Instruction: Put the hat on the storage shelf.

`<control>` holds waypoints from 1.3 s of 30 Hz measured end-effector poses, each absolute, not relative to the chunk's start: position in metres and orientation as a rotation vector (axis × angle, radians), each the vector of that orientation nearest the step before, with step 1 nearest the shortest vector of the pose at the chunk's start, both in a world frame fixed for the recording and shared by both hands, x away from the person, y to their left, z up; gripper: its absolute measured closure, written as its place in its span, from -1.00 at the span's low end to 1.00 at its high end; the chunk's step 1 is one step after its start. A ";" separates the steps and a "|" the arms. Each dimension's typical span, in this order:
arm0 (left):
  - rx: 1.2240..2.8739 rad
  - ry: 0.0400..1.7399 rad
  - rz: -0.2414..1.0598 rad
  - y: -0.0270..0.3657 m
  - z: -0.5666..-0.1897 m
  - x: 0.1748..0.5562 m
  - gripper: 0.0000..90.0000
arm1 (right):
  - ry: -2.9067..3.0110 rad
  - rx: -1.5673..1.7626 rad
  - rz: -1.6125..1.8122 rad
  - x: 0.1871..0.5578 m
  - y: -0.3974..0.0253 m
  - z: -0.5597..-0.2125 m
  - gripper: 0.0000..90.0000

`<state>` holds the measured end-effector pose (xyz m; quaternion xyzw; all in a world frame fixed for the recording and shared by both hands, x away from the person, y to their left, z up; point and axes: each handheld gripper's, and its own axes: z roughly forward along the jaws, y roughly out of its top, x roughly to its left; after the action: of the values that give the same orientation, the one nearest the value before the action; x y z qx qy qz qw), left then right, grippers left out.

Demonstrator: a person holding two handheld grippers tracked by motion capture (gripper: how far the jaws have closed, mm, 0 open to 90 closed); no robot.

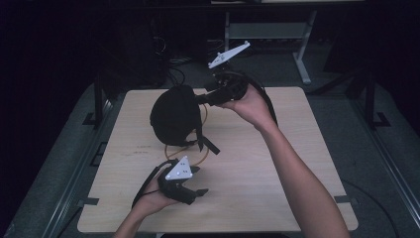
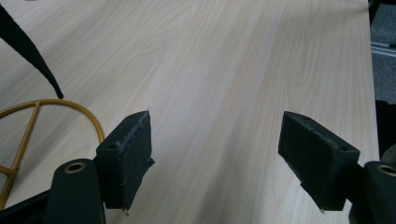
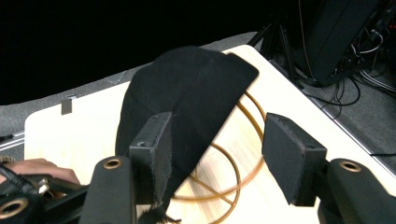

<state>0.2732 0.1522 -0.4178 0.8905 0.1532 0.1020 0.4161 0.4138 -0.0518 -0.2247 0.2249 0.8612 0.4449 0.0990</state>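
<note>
A black cap [image 1: 173, 114] sits on a gold wire stand [image 1: 184, 150] at the middle of the wooden table [image 1: 257, 168], with its strap [image 1: 209, 144] hanging to the right. My right gripper [image 1: 212, 96] is at the cap's right side, open. In the right gripper view its jaws [image 3: 215, 158] stand wide apart, the left one against the cap's brim [image 3: 196, 98], with the gold wire [image 3: 256, 111] beneath. My left gripper [image 1: 198, 181] rests open near the front edge, below the stand. Its jaws [image 2: 215, 154] frame bare table, beside the wire ring [image 2: 46, 102] and the strap's tip [image 2: 28, 51].
The table's right half [image 1: 297, 148] is bare wood. Dark floor, cables and a metal frame [image 1: 302, 54] lie beyond the far edge. The person's left hand [image 3: 37, 168] is at the bottom left of the right gripper view.
</note>
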 end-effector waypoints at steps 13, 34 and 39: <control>2.246 0.379 0.258 0.150 -0.421 0.273 -0.43 | 2.521 0.763 1.340 0.404 -0.098 -0.244 -0.14; 2.246 0.385 0.260 0.148 -0.424 0.273 -0.43 | 2.453 0.891 1.381 0.386 -0.173 -0.281 -0.27; 2.240 0.390 0.256 0.146 -0.425 0.273 -0.44 | 2.433 0.933 1.398 0.378 -0.193 -0.293 -0.32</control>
<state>0.2731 0.1465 -0.4248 0.8912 0.1553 0.1020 0.4137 0.3776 -0.1931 -0.2934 0.3141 0.8193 0.4707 0.0919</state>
